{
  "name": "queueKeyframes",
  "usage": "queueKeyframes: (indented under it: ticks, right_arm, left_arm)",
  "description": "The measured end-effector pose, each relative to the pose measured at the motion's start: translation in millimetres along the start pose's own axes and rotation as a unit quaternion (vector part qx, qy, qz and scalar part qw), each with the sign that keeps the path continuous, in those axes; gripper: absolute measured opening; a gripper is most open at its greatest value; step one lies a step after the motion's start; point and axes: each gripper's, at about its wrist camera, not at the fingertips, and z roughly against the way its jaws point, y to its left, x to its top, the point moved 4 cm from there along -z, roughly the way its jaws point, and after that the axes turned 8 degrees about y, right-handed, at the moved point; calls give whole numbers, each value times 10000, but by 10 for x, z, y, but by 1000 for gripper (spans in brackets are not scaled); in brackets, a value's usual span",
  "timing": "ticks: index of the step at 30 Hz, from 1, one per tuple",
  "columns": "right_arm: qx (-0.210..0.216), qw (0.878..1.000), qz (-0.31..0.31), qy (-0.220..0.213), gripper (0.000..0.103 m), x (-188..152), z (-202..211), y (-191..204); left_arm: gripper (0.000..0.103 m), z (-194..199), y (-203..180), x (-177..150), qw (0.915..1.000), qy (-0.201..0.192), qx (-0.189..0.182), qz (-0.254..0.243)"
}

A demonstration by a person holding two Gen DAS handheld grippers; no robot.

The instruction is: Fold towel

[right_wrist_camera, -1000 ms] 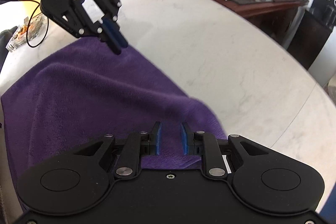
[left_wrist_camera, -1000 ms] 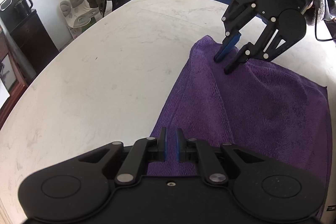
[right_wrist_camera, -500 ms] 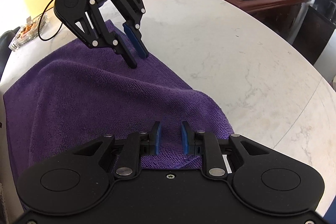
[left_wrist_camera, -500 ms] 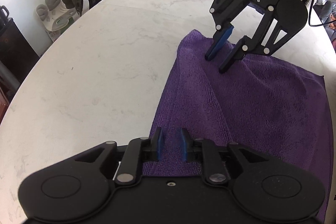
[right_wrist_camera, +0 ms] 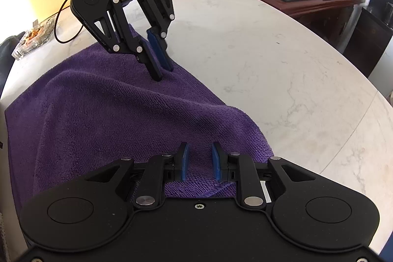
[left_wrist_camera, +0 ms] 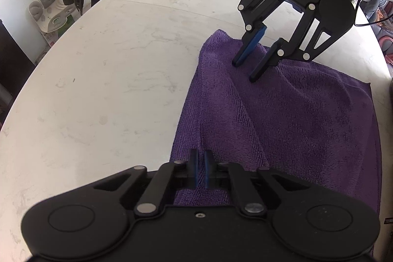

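Lying on the pale marble table (left_wrist_camera: 110, 70), the purple towel (left_wrist_camera: 294, 119) is a thick terry cloth, rumpled, with soft ridges running across it (its left edge shows a doubled hem). At that left edge the left gripper (left_wrist_camera: 201, 170) is clenched on a pinch of towel. Farther right, the right gripper (right_wrist_camera: 199, 161) rests its tips on the other corner, blue pads parted with cloth between them; I cannot tell whether they press it.
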Motion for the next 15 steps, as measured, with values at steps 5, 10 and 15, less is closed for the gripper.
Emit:
queueKeyframes:
  ticks: [5, 10, 15]
  right_arm:
    - [-18, 10000, 1, 14, 20, -6, 0, 12]
    - [-14, 10000, 25, 37, 20, -10, 3, 15]
    - [-9, 10000, 18, 43, 20, -14, 0, 17]
  left_arm:
    - [3, 80, 114, -84, 9994, -60, 165, 305]
    - [4, 42, 158, -82, 9991, -44, 194, 380]
    - [8, 122, 253, -130, 9968, -61, 455, 651]
